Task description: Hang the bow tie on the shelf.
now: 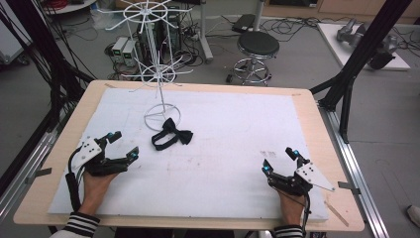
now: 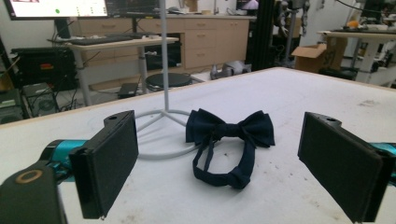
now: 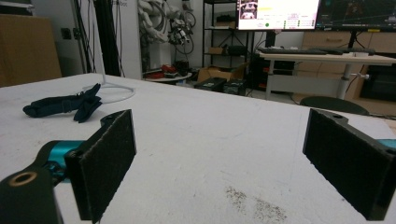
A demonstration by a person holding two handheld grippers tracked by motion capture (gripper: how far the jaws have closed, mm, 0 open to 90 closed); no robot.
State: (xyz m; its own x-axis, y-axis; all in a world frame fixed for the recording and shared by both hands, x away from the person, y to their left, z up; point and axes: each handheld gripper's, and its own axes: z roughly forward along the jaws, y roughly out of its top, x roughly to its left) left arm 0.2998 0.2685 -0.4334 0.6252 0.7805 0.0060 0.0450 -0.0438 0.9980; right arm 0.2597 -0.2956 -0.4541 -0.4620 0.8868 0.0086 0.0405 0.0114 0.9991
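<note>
A dark navy bow tie (image 1: pixel 172 134) with its strap looped lies flat on the white table cover, just in front of a white wire rack's ring base (image 1: pixel 162 114). My left gripper (image 1: pixel 121 145) rests open at the table's left, a short way from the tie. In the left gripper view the bow tie (image 2: pixel 229 140) lies ahead between the wide-apart jaws, untouched. My right gripper (image 1: pixel 280 160) stands open at the front right with nothing between its pads (image 3: pixel 104 158). In the right gripper view the bow tie (image 3: pixel 65 105) shows far off at the left.
The white rack (image 1: pixel 154 44) rises tall from the table's back left, its thin arms spreading over the far edge. The white cover (image 1: pixel 223 148) spans the wooden table. Beyond the table stand a black stool (image 1: pixel 257 47) and cables on the floor.
</note>
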